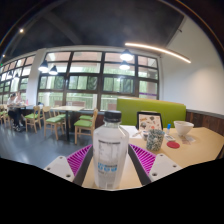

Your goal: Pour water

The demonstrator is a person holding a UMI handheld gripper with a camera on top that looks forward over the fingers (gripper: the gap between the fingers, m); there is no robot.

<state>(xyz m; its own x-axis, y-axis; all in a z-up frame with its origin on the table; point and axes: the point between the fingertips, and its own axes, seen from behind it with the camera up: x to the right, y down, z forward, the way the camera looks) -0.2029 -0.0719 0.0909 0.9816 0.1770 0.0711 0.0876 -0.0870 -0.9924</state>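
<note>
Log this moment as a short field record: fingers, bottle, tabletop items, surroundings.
gripper: fingers pressed on both sides of the bottle
water bottle: clear plastic, white cap, upright between the fingers
table: light wood, beyond the fingers
glass: clear, standing on the table past the bottle
bowl: white, beyond the glass
framed sign: upright behind the glass
sofa: green, behind the table

- Bottle (110, 152), between the fingers: clear plastic, white cap, pale label with dark print.
- Finger pads (81, 157): magenta.
- Table (200, 150), under the bottle: light wood tone.
- Bowl (183, 128), beyond the fingers: white.
- Coaster (172, 144), near the bowl: red.
- Bench back (150, 106), farther off: lime green.
- Chairs (85, 124): green.
</note>
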